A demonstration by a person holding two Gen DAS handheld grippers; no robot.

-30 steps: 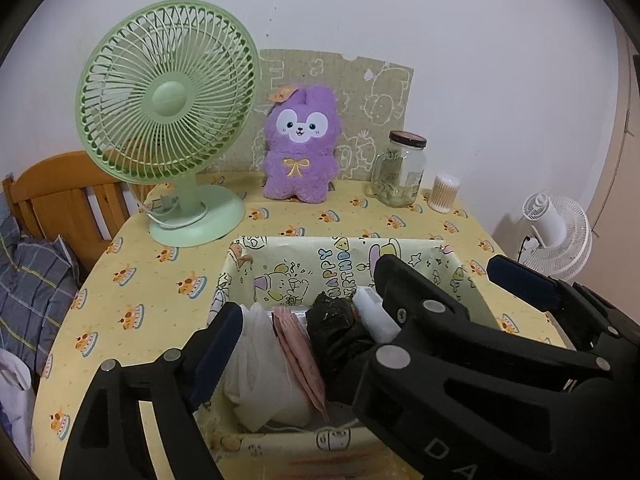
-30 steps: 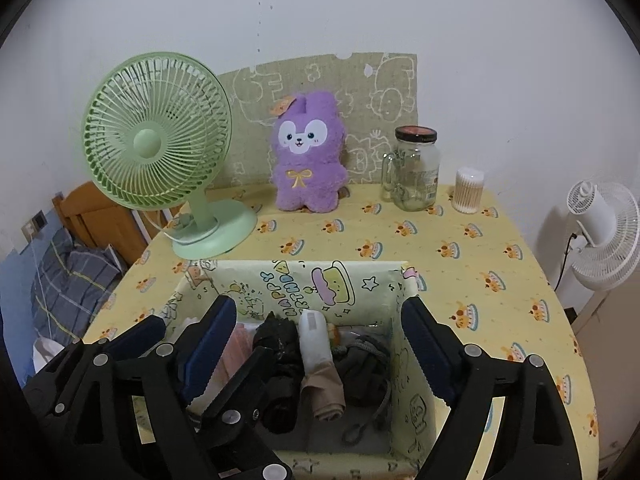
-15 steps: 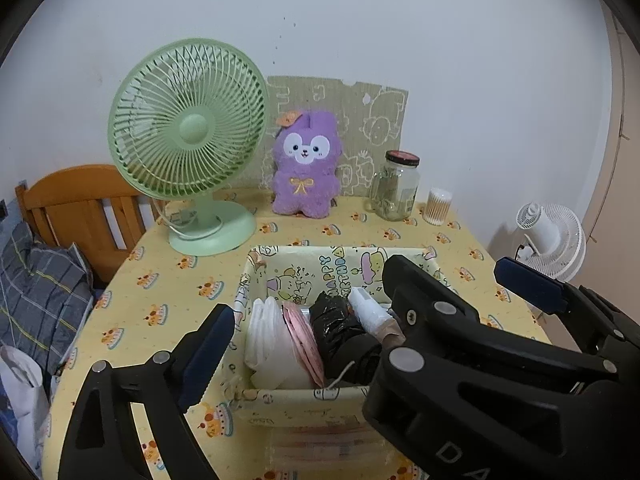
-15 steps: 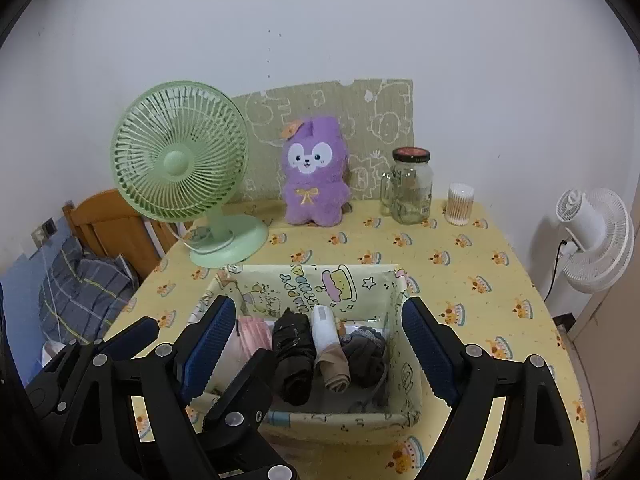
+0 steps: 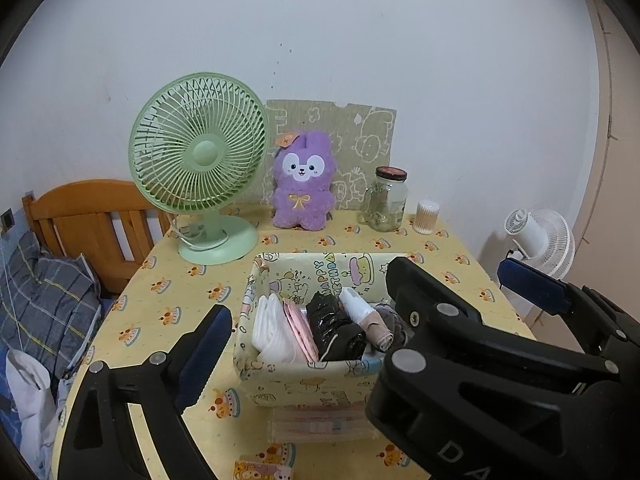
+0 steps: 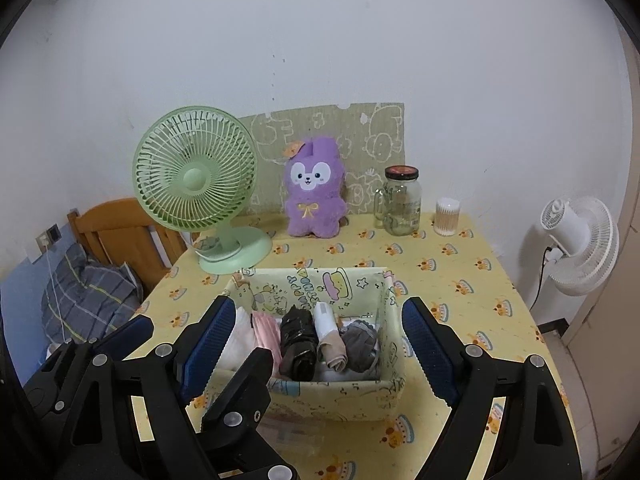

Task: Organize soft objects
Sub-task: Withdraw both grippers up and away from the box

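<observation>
One fabric storage box [image 6: 344,394] printed with cartoon figures sat on the surface [image 6: 460,264], which was covered in yellow cloth patterned with small cakes. Inside the box, five rolled soft items stood side by side in a row — a white roll [image 5: 272,330] at the left end, then a pink one [image 5: 299,325], a black one [image 5: 334,328], a beige-and-white one [image 6: 330,340], and a grey one [image 6: 360,344] at the right end.

Two tools were in view. The left tool [image 5: 372,304] had just been opening; its jaws stood wide, with nothing pressed between the blue pads. The right tool [image 6: 316,344] was also spread wide and gripping nothing, the box showing between its fingers [image 6: 426,346] but apart from them.

Along the far edge of the surface stood one green desk fan [image 6: 196,188], one purple plush rabbit [image 6: 314,192], one glass jar [image 6: 400,202] with a dark lid, and one small tub of cotton swabs [image 6: 447,217]. A drawn-on cardboard panel [image 6: 372,136] leaned against the pale wall behind the rabbit. A flat pinkish packet [image 5: 324,424] lay just in front of the box.

To the left of the surface was one wooden headboard [image 5: 84,220] with plaid bedding [image 5: 44,304] — to the right, one white fan [image 6: 580,244] stood on the floor.
</observation>
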